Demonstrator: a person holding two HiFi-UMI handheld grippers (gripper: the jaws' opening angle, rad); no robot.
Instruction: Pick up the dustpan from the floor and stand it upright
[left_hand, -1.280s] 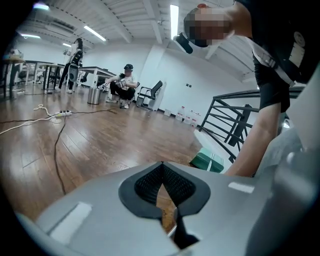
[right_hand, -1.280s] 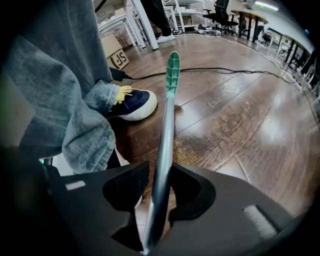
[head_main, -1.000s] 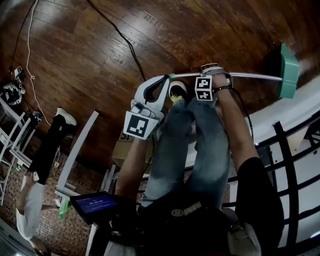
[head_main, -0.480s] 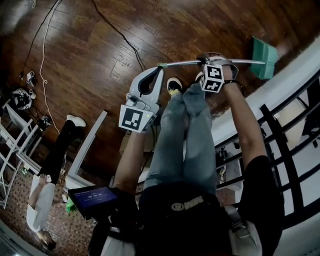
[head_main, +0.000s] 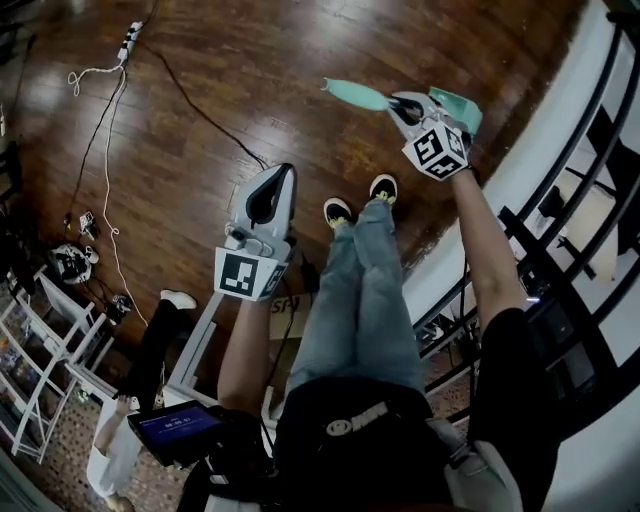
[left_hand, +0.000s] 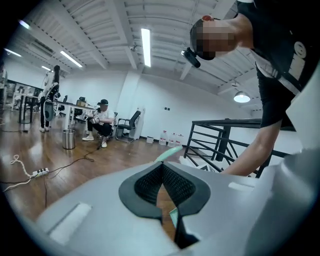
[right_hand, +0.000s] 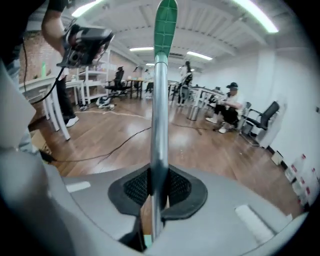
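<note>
Here, in the head view, a glossy dark plank floor (head_main: 300, 50) runs up to a black railing (head_main: 560, 215) of straight metal bars. A white power strip (head_main: 131, 33) and thin cables lie well away from the railing. The right gripper (head_main: 402, 105), white plastic with a marker cube, stands near the railing and is clamped on the dustpan (head_main: 458, 104). The teal pan shows on the railing side of it, and the rounded teal handle grip (head_main: 355, 95) on the far side. Whether the pan touches the floor cannot be told. The left gripper (head_main: 285, 172) hangs farther from the railing, apart from the dustpan.

In the left gripper view, the room is a broad white hall with tube lights, a metal bin (left_hand: 68, 139) and seated people far from the railing. The 2 ribbed black pads (left_hand: 149, 183) meet at their tips with nothing between them.

In the right gripper view, the dustpan's smooth silver pole (right_hand: 160, 125) stands upright, pinched between that gripper's 2 pads (right_hand: 136, 186), with its green grip at the top.
</note>
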